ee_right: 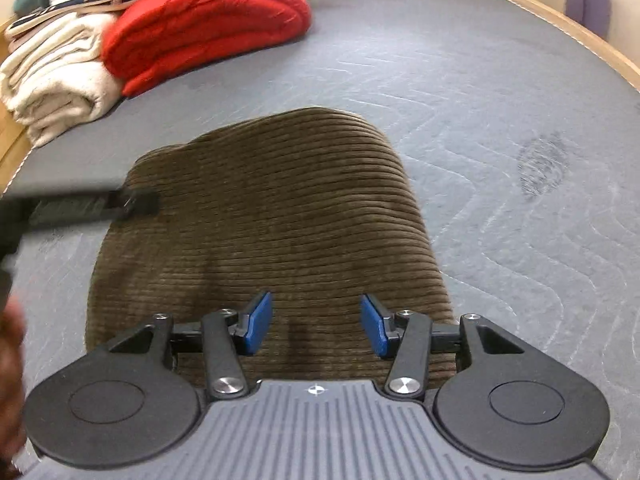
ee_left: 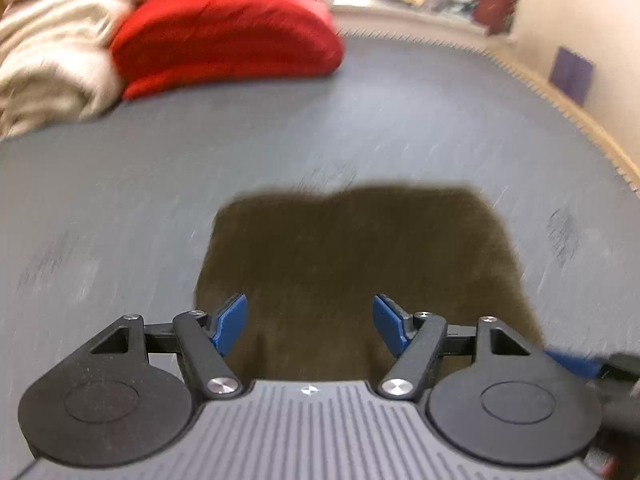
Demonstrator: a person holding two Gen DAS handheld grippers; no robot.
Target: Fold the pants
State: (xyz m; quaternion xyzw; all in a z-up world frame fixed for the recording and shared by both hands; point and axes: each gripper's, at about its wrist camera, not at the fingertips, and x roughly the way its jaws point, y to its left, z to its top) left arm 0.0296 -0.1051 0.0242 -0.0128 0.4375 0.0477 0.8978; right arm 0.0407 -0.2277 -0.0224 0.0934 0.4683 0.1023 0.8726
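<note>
- Left wrist view: my left tongs are released, the blue pads spread wide with nothing between them
- They hang over the near edge of the brown pants, which lie folded into a compact, roughly rectangular block on the grey mattress
- This view is blurred, so the fabric's texture does not read here
- A red quilt, folded thick, sits at the far left of the mattress, touching a stack of cream blankets beside it
- At the lower right edge a blue-tipped black piece of my right tongs pokes into view, just beside the pants
- A wooden bed rim curves along the right side, with a purple patch on the wall beyond it

- Right wrist view: my right tongs are also released, pads apart and gripping nothing, poised above the near end of the pants
- Here the pants show as ribbed brown corduroy, folded, with a rounded far edge, lying flat on the quilted mattress
- A dark, blurred arm of my left tongs reaches in from the left over the pants' left edge; whether it touches the cloth I cannot tell
- The red quilt and cream blankets lie well apart from the pants, at the far left
</note>
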